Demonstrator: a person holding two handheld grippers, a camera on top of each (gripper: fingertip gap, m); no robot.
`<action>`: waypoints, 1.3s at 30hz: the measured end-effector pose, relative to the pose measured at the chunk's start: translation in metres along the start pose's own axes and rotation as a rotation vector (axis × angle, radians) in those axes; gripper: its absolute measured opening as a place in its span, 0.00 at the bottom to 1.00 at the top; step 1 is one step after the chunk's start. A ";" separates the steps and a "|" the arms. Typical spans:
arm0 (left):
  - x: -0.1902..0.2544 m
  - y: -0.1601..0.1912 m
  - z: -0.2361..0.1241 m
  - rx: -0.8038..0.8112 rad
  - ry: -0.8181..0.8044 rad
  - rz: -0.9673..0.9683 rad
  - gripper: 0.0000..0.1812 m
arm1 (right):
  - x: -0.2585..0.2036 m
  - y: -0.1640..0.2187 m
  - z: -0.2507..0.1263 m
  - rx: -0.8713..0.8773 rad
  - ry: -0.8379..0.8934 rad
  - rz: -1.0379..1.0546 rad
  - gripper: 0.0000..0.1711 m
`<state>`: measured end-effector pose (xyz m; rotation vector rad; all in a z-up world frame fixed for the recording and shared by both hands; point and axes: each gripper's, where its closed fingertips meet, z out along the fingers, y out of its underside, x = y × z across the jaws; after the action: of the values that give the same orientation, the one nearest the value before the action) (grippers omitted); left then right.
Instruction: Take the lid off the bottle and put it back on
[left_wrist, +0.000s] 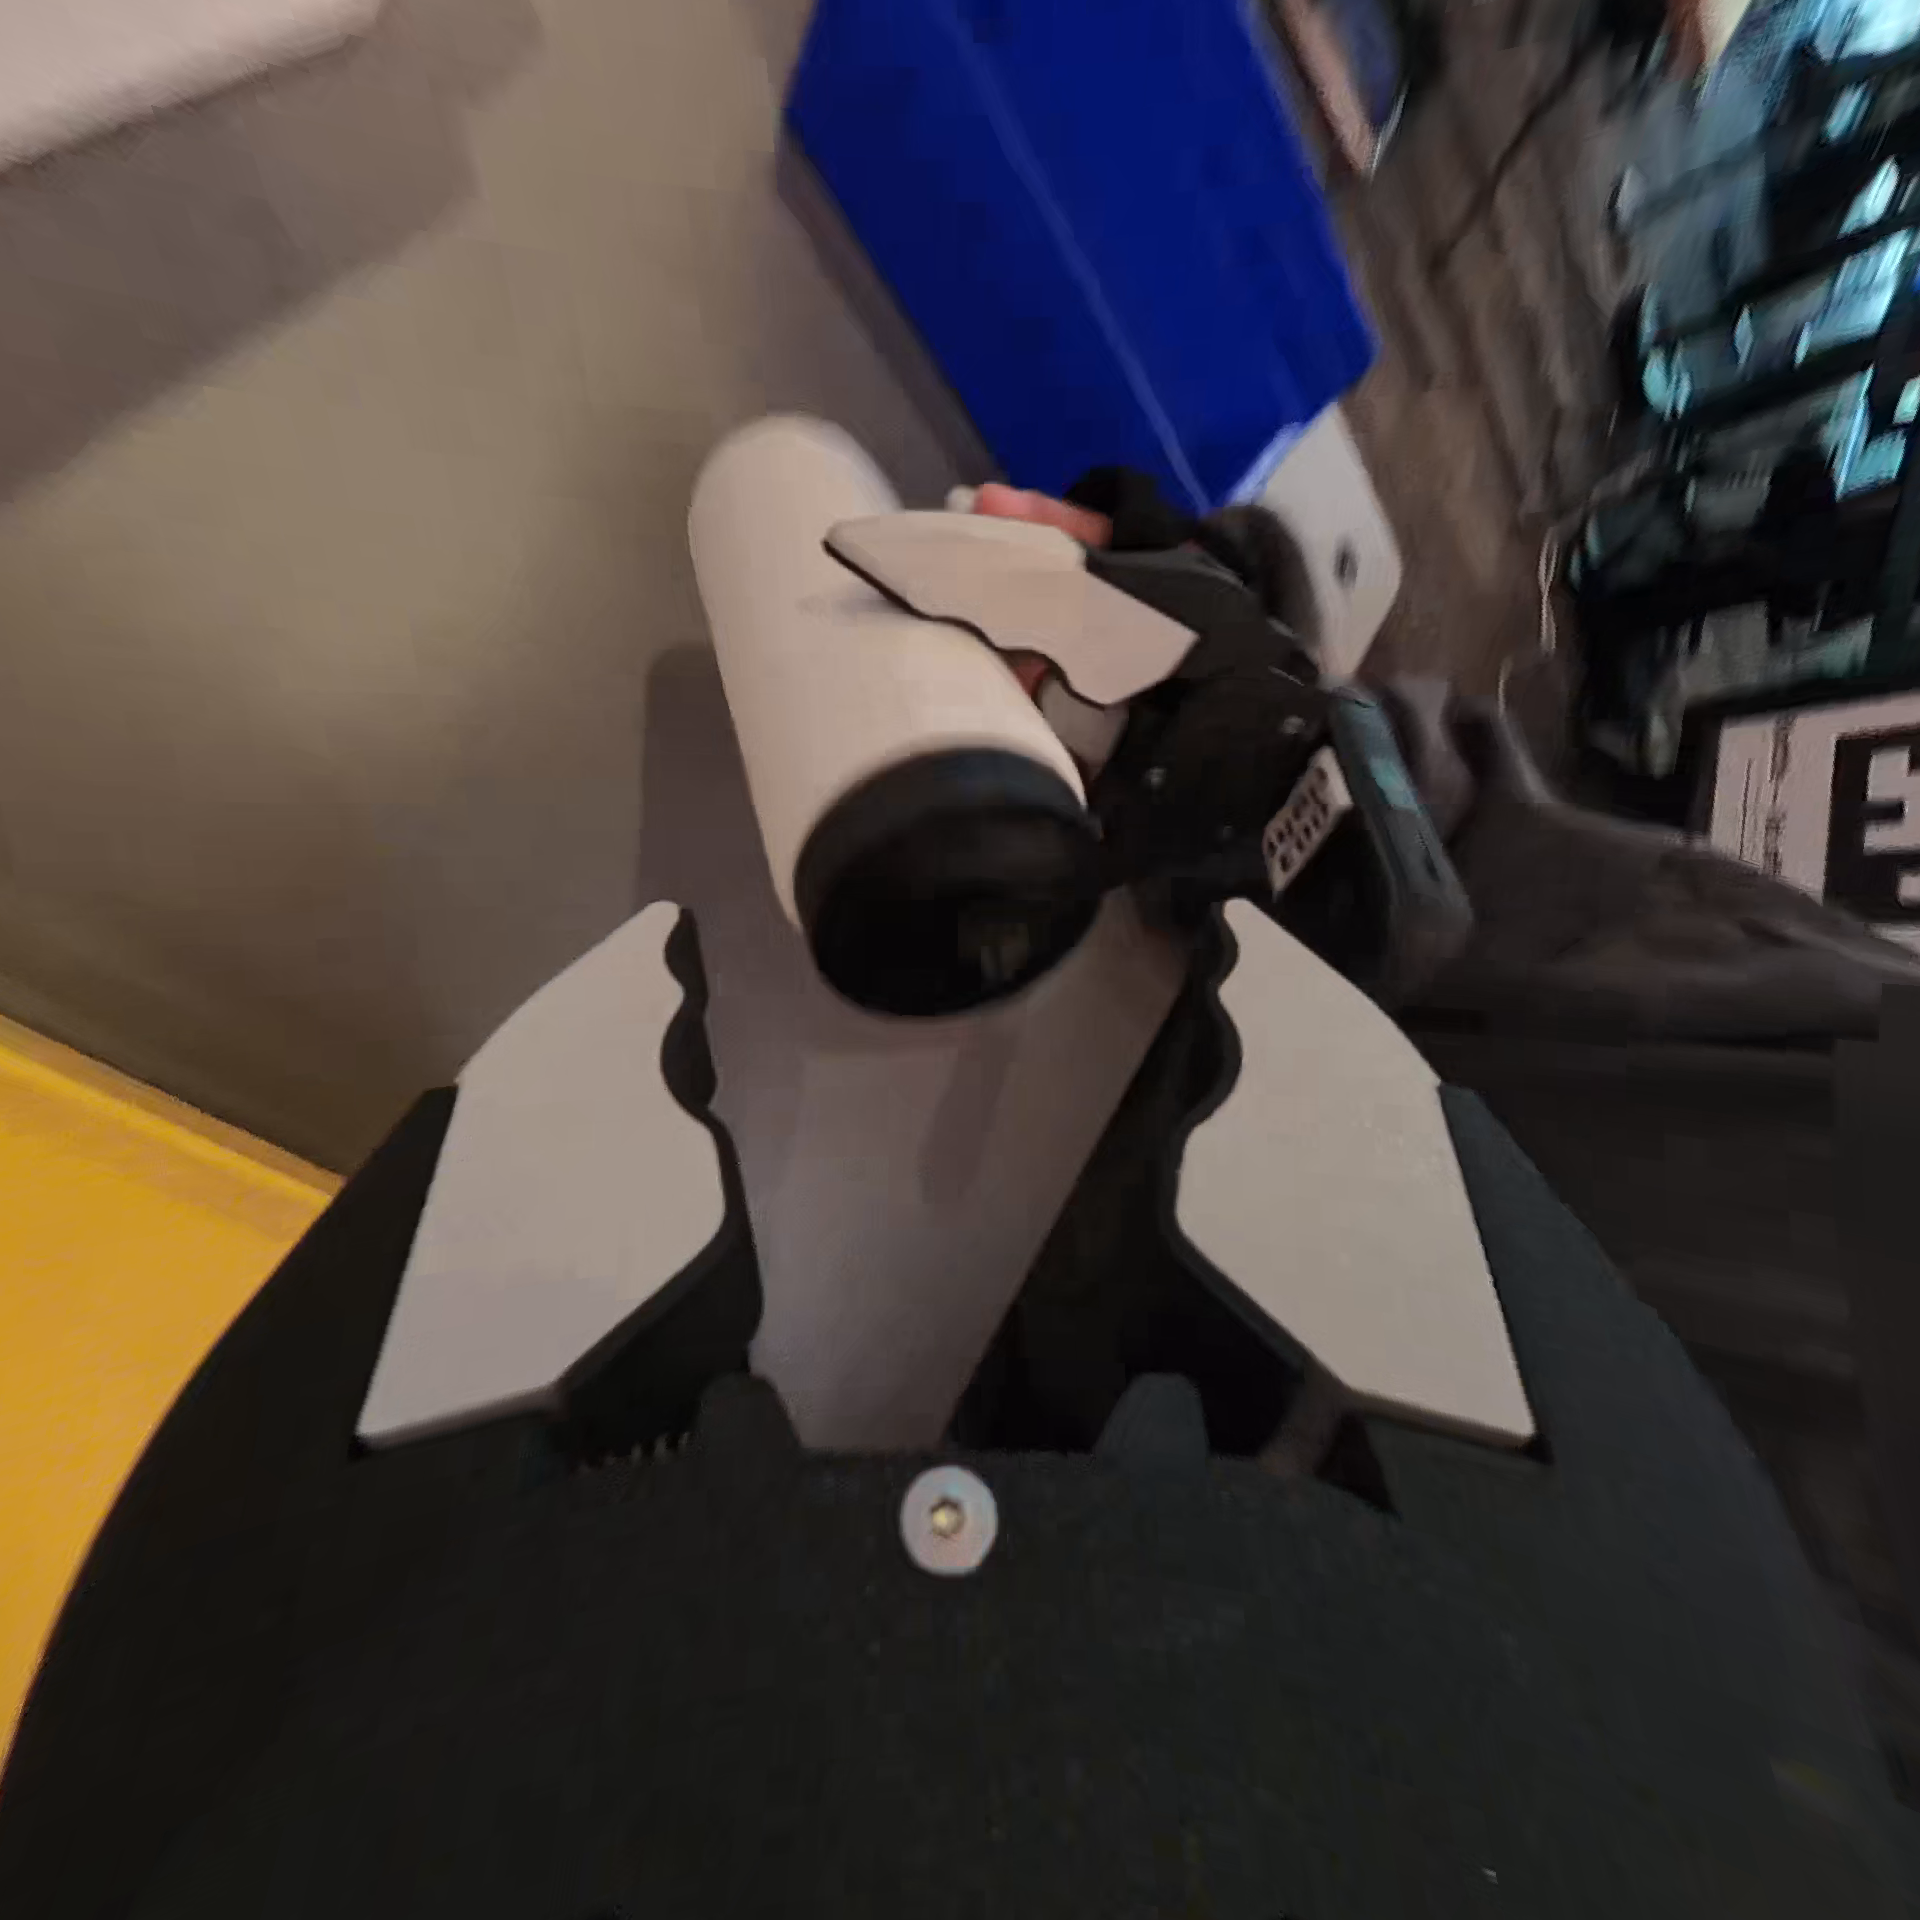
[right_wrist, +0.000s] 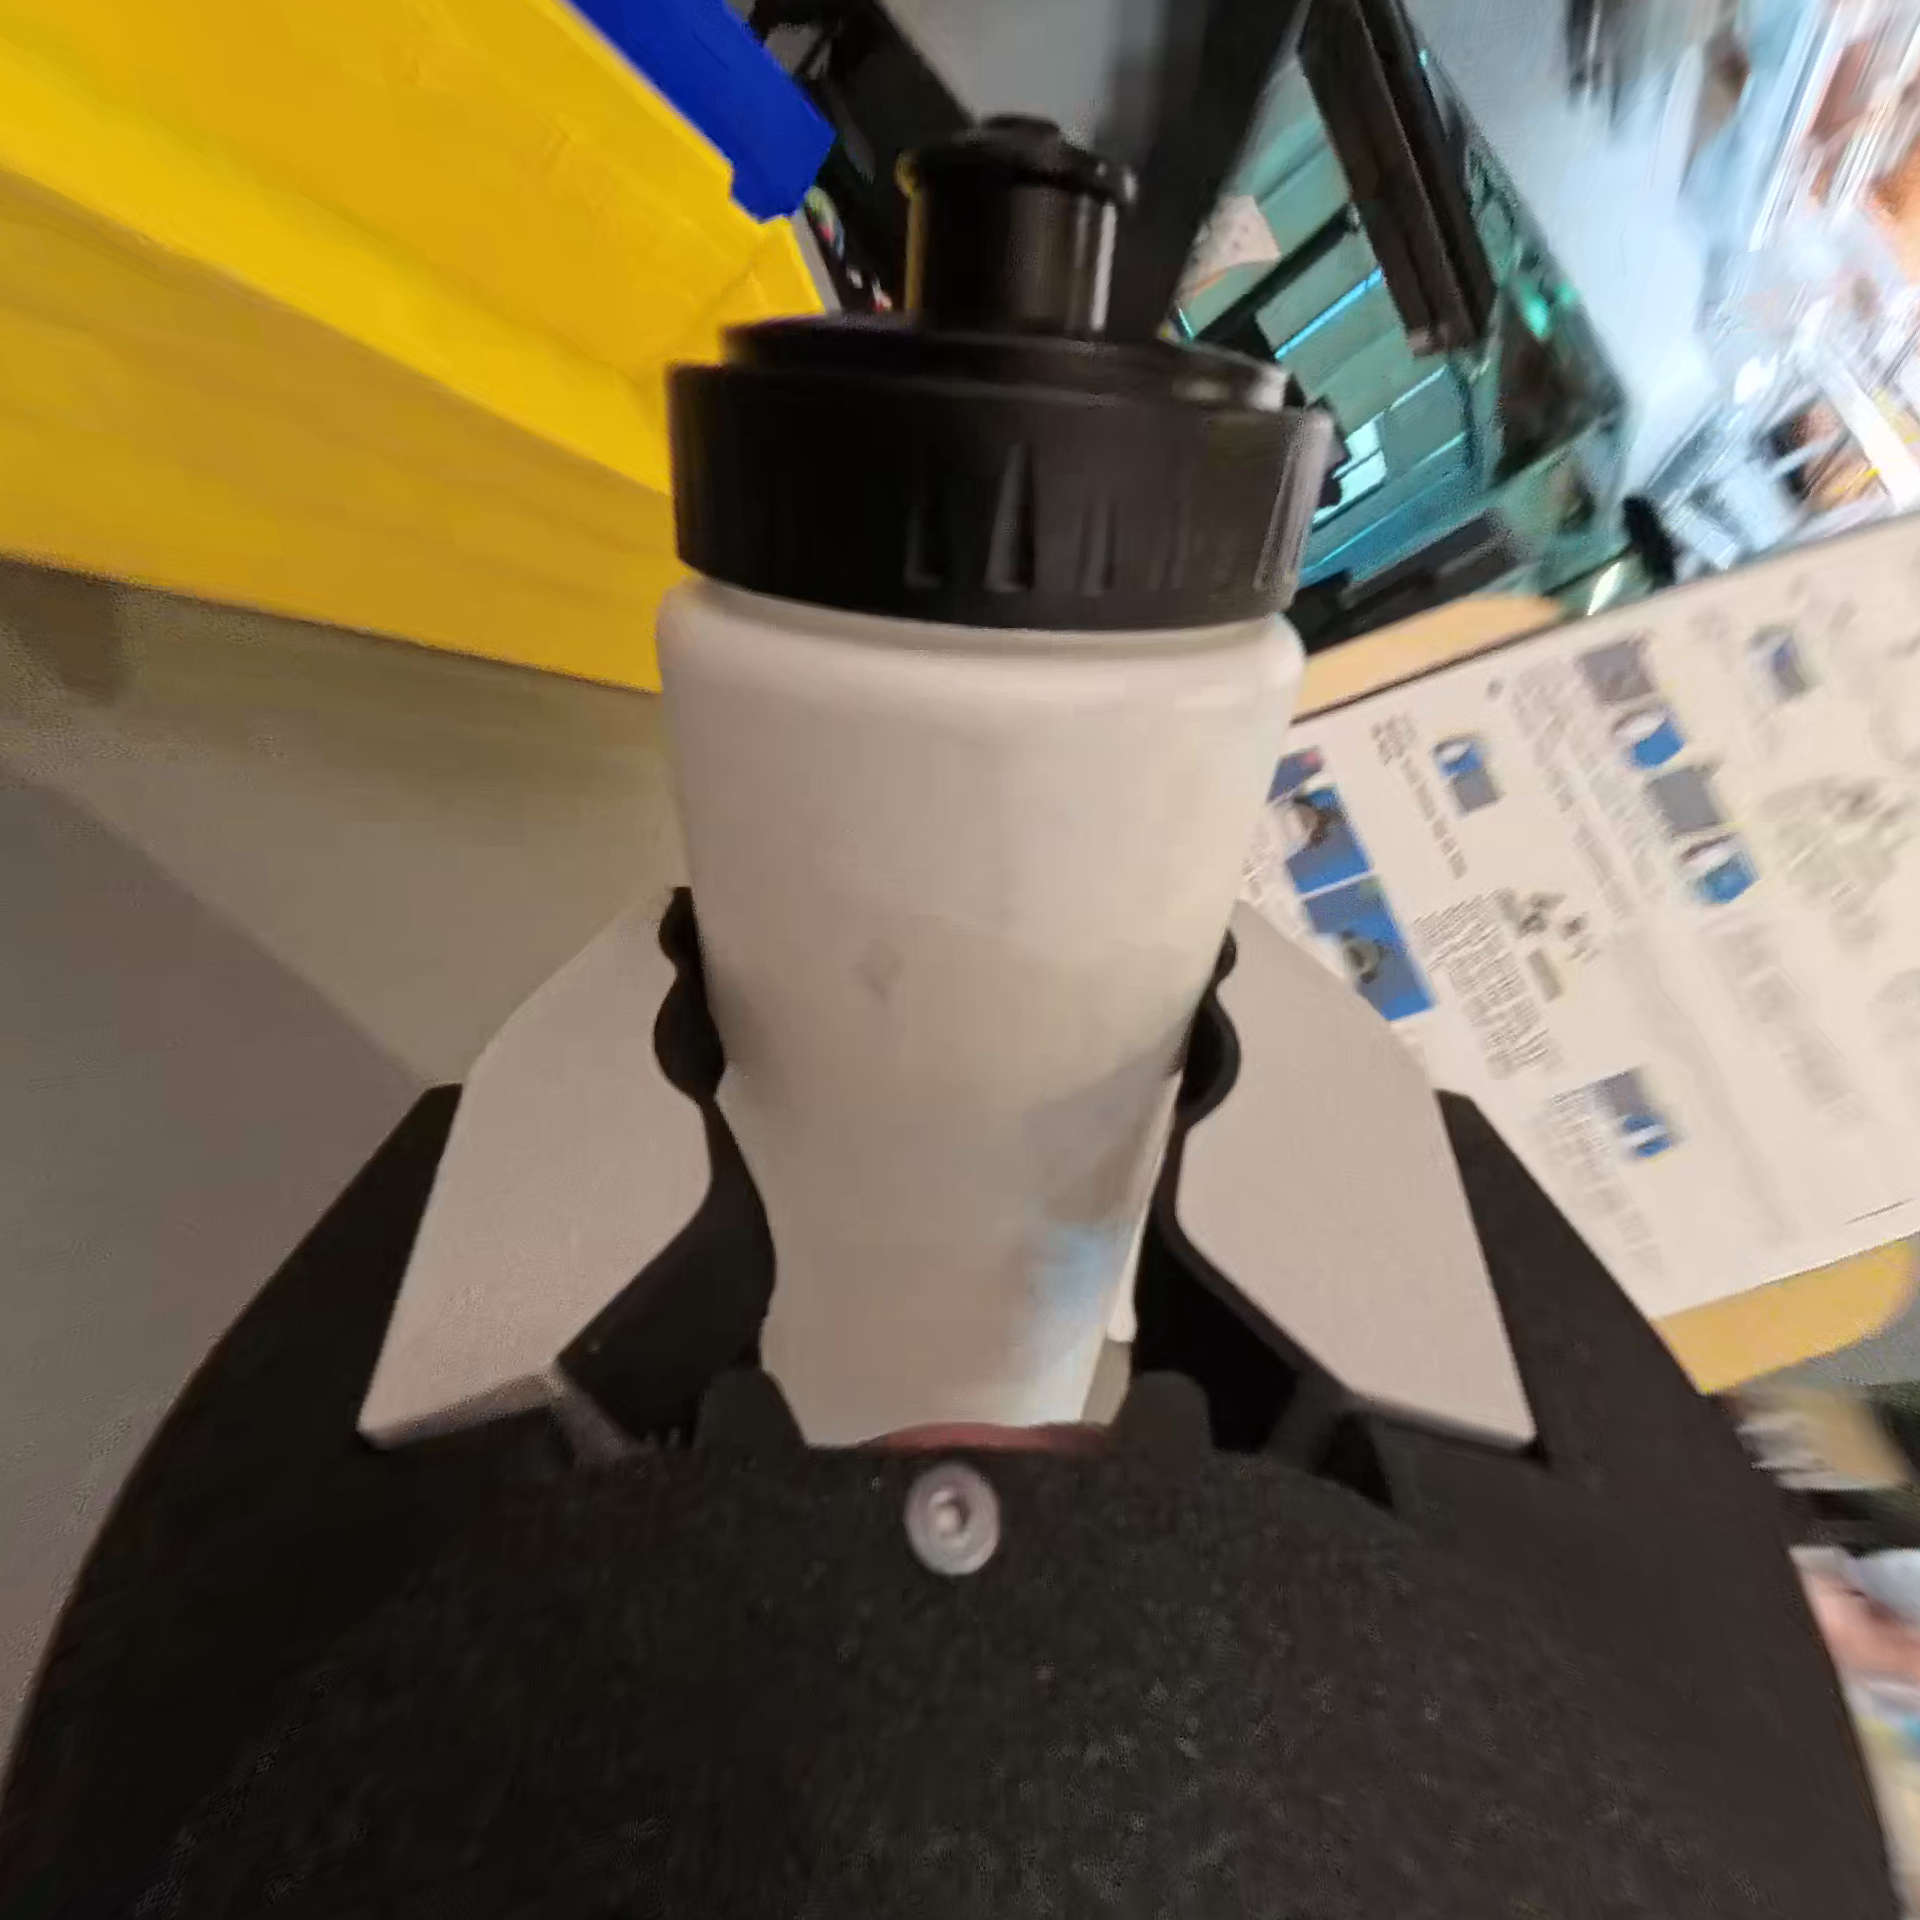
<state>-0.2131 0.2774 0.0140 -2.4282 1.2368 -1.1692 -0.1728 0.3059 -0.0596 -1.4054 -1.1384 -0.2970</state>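
A white bottle (right_wrist: 966, 852) with a black screw lid (right_wrist: 987, 488) and a black spout (right_wrist: 1013, 239) sits between the fingers of my right gripper (right_wrist: 951, 935), which is shut on its body. The lid is on the bottle. In the left wrist view the bottle (left_wrist: 831, 644) is held tilted in the air, with its lid (left_wrist: 945, 883) pointing towards the camera. One finger (left_wrist: 1018, 608) of the right gripper lies across the body. My left gripper (left_wrist: 951, 925) is open, with its fingertips at either side of the lid and just short of it.
A grey table top (left_wrist: 364, 623) lies under the bottle. A blue bin (left_wrist: 1070, 239) stands behind it and a yellow bin (right_wrist: 312, 312) beside it. A printed sheet (right_wrist: 1610, 914) lies on a tan surface at the right. Blurred shelving fills the background.
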 end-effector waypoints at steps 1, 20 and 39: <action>0.005 0.003 -0.009 0.102 -0.012 0.020 0.50 | 0.004 0.006 0.001 0.024 -0.016 0.111 0.52; -0.005 0.150 0.087 0.731 -0.006 0.140 0.45 | 0.010 0.055 0.031 0.396 -0.337 0.756 0.52; 0.008 -0.012 0.044 0.203 -0.146 0.873 0.48 | -0.006 0.040 0.018 0.493 -0.496 0.750 0.52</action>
<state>-0.1717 0.2712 -0.0054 -1.4916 1.7383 -0.7730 -0.1530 0.3276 -0.0925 -1.3753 -0.8933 0.8494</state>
